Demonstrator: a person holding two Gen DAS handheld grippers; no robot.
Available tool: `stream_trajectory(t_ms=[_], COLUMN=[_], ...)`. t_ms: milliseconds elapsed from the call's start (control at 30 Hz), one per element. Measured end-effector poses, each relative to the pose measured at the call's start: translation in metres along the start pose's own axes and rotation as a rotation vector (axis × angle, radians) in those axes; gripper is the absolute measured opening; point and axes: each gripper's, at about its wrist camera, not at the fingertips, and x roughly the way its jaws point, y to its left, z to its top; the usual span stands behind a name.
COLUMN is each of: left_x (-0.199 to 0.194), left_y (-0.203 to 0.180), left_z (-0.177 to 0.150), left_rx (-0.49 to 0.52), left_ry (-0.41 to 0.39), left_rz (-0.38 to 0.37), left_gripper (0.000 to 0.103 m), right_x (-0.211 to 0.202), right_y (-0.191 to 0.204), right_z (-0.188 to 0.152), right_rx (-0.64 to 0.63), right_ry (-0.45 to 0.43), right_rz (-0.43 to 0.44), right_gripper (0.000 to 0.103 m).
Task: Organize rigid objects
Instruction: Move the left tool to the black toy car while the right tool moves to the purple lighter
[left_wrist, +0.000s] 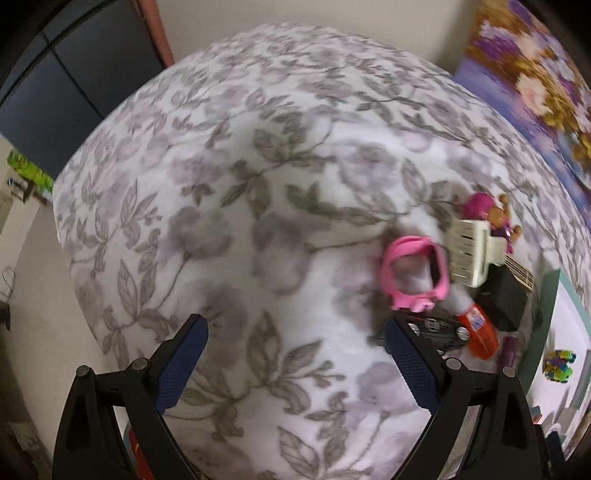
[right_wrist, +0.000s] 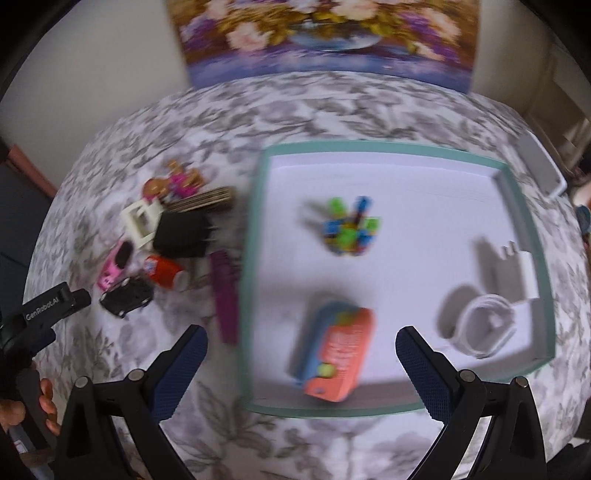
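In the right wrist view a person's hand (right_wrist: 44, 402) is showing at the far left edge, gripping the handle of the left gripper (right_wrist: 55, 302), whose jaws cannot be judged from here; in its own view the left gripper (left_wrist: 295, 332) is hovering over the floral cloth (left_wrist: 229, 192) of the table with its jaws spread wide and nothing between them. Just right of it a heap of small things is lying on the cloth: a pink toy (right_wrist: 114, 264), a black toy car (right_wrist: 127, 295) with its long axis running roughly left to right, a cream comb-like piece (right_wrist: 140, 221), a black block (right_wrist: 181, 234), an orange-red bottle (right_wrist: 164, 271) lying on its side, and a purple comb (right_wrist: 225, 295) stretching away from the camera, just beside the tray's left wall. The teal-rimmed tray (right_wrist: 255, 258) is holding a cluster of coloured blocks (right_wrist: 349, 229), an orange case (right_wrist: 340, 362) with its long axis running near to far, a coiled white cable (right_wrist: 484, 325) and a white charger (right_wrist: 524, 269). The right gripper (right_wrist: 301, 343) is hanging above the tray's near edge, jaws spread, empty
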Motion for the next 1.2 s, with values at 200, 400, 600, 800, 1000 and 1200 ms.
stream_trajectory(t_ms=[200,400,600,800,1000,1200], left_x=[0.004,0.003,0.006,0.01,0.018,0.027], left_y=[0.003,-0.022,-0.044,-0.061,-0.087,-0.095], left_z=[0.002,-0.005,-0.01,-0.01,-0.01,-0.009], left_rx=[-0.004,0.072,0.118,0.123,0.174,0.182], left_ry=[0.017,0.044,0.07,0.067,0.059,0.056], left_rz=[-0.051,-0.143,-0.187,-0.204,-0.19,-0.162], left_gripper=[0.096,0.096,0.096,0.096,0.096,0.096], right_x=[0.011,0.023,0.021,0.019,0.018,0.018], right_y=[0.031,0.045,0.041,0.028,0.025,0.023], right_z=[0.0,0.0,0.007,0.014,0.016,0.016], right_rx=[-0.031,-0.018,-0.014,0.026,0.034,0.038], right_ry=[0.015,0.035,0.014,0.001,-0.005,-0.006], right_rz=[0.051,0.067,0.036,0.029,0.032,0.031], right_gripper=[0.103,0.103,0.103,0.103,0.103,0.103])
